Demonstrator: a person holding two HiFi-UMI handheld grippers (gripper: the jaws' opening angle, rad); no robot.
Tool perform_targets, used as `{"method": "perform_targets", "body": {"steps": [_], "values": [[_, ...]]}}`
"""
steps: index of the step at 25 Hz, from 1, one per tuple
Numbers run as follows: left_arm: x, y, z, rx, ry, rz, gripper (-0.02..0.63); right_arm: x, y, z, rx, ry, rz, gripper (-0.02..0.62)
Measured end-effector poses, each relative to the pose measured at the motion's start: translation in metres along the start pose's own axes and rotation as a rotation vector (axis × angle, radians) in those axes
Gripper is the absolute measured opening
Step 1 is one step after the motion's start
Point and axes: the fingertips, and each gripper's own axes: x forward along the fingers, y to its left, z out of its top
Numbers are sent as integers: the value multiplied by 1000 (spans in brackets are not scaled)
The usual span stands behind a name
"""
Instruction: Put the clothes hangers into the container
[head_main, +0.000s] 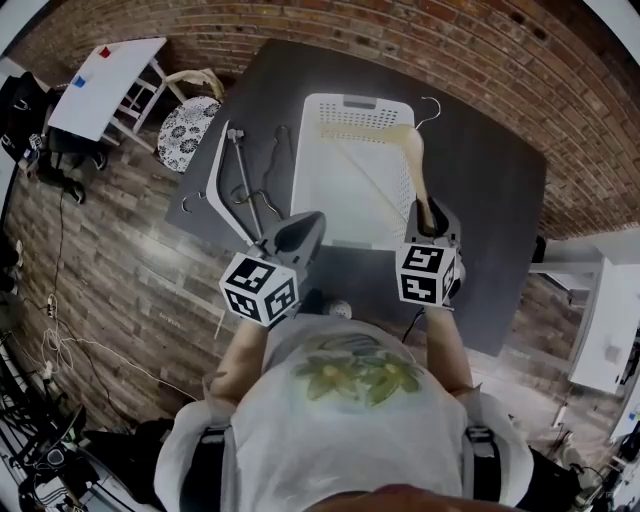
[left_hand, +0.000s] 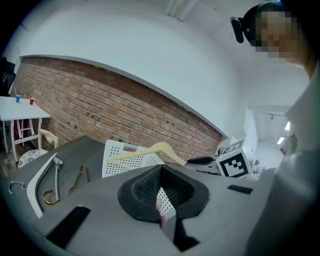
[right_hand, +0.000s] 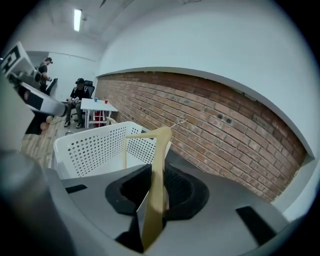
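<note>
1. White hanger (head_main: 220, 170) and thin metal hangers (head_main: 243, 172) lie flat on the dark worktop (head_main: 490, 200), just left of the container (head_main: 322, 112); their long sides run roughly alongside its left wall
2. Left claw (head_main: 295, 232) sits off the container's near left corner, jaws apart with nothing between them. It is the nearer hand to those loose hangers, which lie ahead of it and a little to its left
3. Container, a white perforated basket, stands open near the worktop's middle; whether anything already lies in it I cannot tell
4. Wooden hanger (head_main: 413, 150) is clamped by one arm end in the right claw (head_main: 430, 215), at the container's near right corner. Its long axis runs away from the claw along the right wall, and the hook reaches the far right corner. As I judge it, the hanger rides over the rim rather than the middle, so the drop turns on carrying it left, toward the container's centre
</note>
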Motion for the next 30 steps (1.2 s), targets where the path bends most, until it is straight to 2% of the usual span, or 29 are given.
{"method": "perform_targets", "body": {"steps": [7, 11, 30], "values": [[11, 21, 11, 50, 28, 15, 29, 24, 14, 6, -96, 61, -5, 97], [18, 29, 17, 41, 33, -6, 29, 35, 21, 7, -140, 97, -16, 97], [19, 63, 23, 23, 47, -10, 29, 71, 42, -10, -191, 207, -4, 98]]}}
